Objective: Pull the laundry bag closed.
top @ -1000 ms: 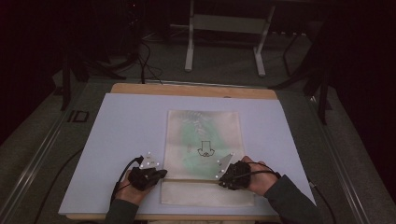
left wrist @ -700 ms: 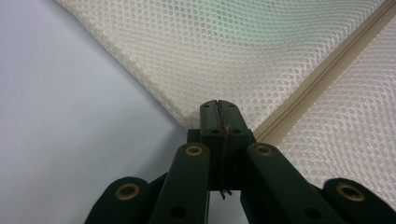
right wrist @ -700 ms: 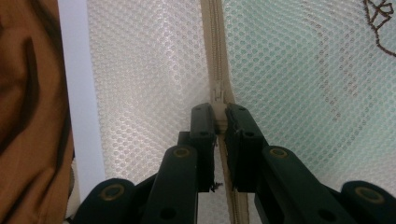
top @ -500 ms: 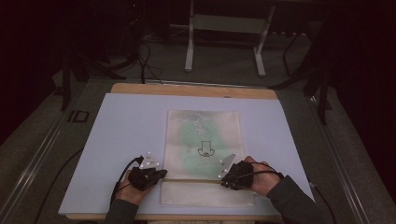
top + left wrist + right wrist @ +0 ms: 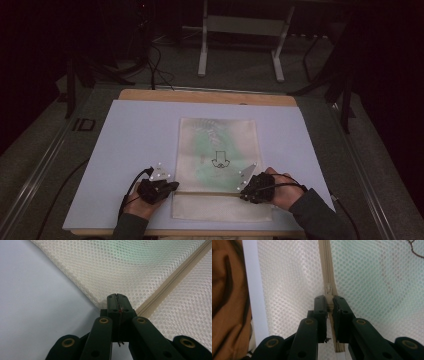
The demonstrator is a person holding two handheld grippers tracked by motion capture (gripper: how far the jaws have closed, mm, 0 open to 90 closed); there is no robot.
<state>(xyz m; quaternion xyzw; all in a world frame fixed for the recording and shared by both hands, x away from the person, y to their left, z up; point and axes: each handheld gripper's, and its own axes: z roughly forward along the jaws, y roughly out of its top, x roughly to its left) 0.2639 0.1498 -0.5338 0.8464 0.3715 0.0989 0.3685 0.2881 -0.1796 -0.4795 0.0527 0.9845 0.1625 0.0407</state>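
Observation:
A cream mesh zip bag (image 5: pixel 218 145) with a green patch and a small black drawing lies flat on the white board. Its beige zipper (image 5: pixel 207 191) runs across near the front. My left gripper (image 5: pixel 175 186) sits at the zipper's left end. In the left gripper view its jaws (image 5: pixel 117 297) are pressed together on the bag's edge (image 5: pixel 100 302). My right gripper (image 5: pixel 242 192) is at the zipper's right end. In the right gripper view its jaws (image 5: pixel 329 300) stand almost together over the zipper tape, pinching the pull just behind the slider (image 5: pixel 328 288).
The white board (image 5: pixel 135 135) lies on a wooden table (image 5: pixel 200 95). Behind the table stands a metal frame on legs (image 5: pixel 240 45), and cables trail on the dark floor (image 5: pixel 160 60). A brown surface (image 5: pixel 227 290) lies past the board's edge beside the right gripper.

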